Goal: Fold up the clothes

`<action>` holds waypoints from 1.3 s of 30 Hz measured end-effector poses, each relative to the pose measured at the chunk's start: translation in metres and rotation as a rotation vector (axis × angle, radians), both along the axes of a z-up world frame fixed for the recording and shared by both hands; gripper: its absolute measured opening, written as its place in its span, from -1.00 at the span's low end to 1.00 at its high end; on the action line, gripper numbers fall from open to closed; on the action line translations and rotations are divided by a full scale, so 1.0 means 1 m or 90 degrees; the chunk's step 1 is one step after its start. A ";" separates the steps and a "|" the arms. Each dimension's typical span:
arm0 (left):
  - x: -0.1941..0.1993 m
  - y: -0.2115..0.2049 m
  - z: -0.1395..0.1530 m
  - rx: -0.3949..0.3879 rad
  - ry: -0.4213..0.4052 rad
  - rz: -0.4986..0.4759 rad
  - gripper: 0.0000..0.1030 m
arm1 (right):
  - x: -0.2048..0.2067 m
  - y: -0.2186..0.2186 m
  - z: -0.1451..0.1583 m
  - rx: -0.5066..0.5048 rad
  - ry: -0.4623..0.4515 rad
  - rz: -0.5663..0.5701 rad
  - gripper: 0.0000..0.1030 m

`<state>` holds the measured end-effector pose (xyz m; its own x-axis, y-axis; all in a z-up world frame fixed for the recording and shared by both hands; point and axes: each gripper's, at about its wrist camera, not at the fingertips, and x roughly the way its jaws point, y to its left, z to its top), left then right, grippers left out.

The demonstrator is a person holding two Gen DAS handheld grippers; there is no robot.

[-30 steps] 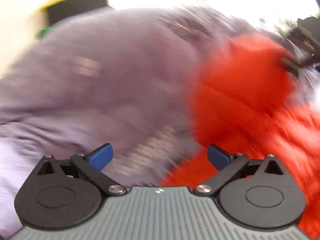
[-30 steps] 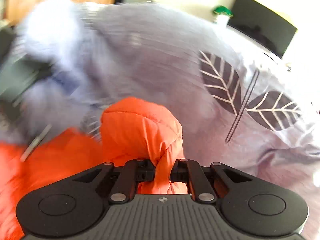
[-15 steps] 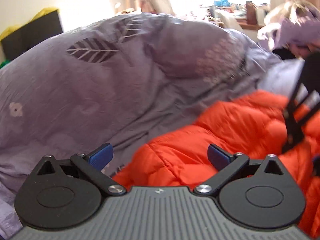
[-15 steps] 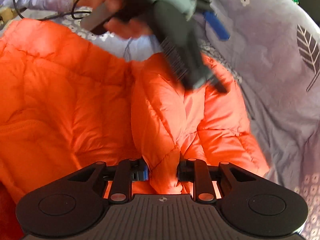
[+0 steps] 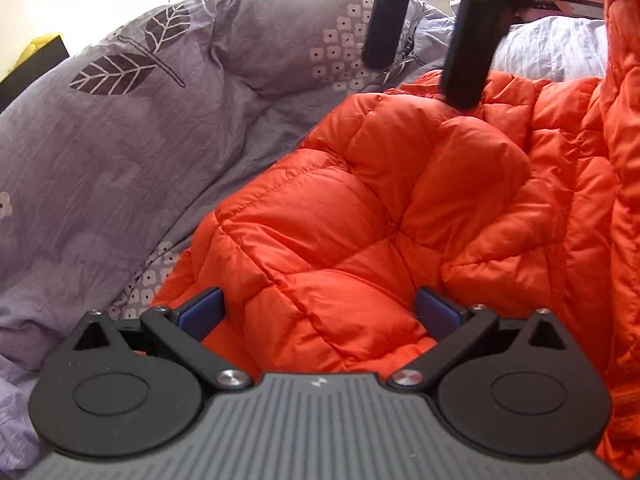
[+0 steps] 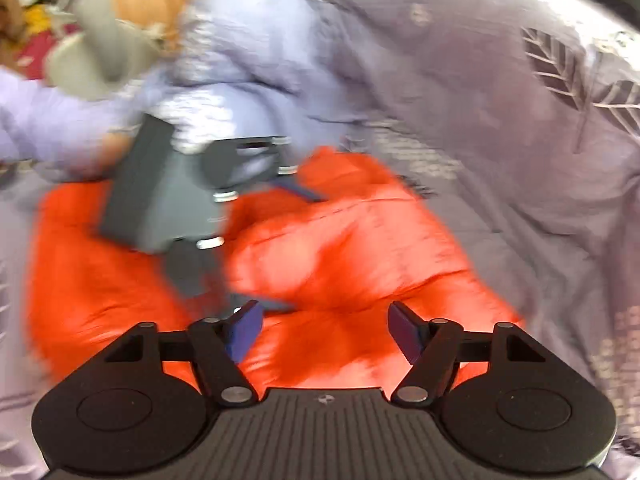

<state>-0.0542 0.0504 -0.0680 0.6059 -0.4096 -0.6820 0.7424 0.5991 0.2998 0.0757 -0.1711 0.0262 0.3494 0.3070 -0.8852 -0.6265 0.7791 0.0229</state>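
Observation:
An orange quilted down jacket lies crumpled on a purple leaf-print duvet. My left gripper is open, its blue pads either side of a puffy fold of the jacket, pressed close to it. My right gripper is open and empty just above the jacket; this view is blurred. The right gripper shows as dark fingers at the top of the left wrist view. The left gripper's grey body shows in the right wrist view, over the jacket's left part.
The duvet covers the bed around the jacket. A lilac-sleeved arm holds the left gripper. A black and yellow object sits at the far left. Cluttered furniture stands beyond the bed.
My right gripper has opened and let go of the orange jacket fold, then pulled back. My left gripper has dropped lower onto the jacket, still open.

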 end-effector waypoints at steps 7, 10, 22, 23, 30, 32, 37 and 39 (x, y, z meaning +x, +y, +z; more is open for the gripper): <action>0.023 0.048 0.051 -0.071 -0.058 0.026 1.00 | -0.001 0.021 -0.079 -0.114 0.080 0.096 0.03; 0.048 0.045 0.062 -0.069 -0.081 0.045 1.00 | -0.008 0.023 -0.086 -0.113 0.077 0.094 0.05; 0.040 0.025 -0.043 0.060 0.125 -0.075 1.00 | -0.054 0.029 -0.107 -0.068 0.115 0.045 0.07; 0.038 0.023 -0.049 0.074 0.119 -0.080 1.00 | -0.057 0.033 -0.112 -0.073 0.120 0.045 0.07; 0.032 0.005 -0.074 0.144 0.078 -0.088 1.00 | -0.072 0.069 -0.148 -0.104 0.121 0.041 0.12; 0.032 0.012 -0.062 0.136 0.074 -0.084 1.00 | -0.087 0.075 -0.138 -0.107 0.114 0.044 0.13; 0.033 0.045 -0.013 0.087 0.003 -0.077 1.00 | -0.126 0.086 -0.093 -0.137 0.090 0.058 0.32; 0.033 0.050 0.006 0.065 -0.026 -0.077 1.00 | -0.138 0.087 -0.071 -0.143 0.071 0.067 0.41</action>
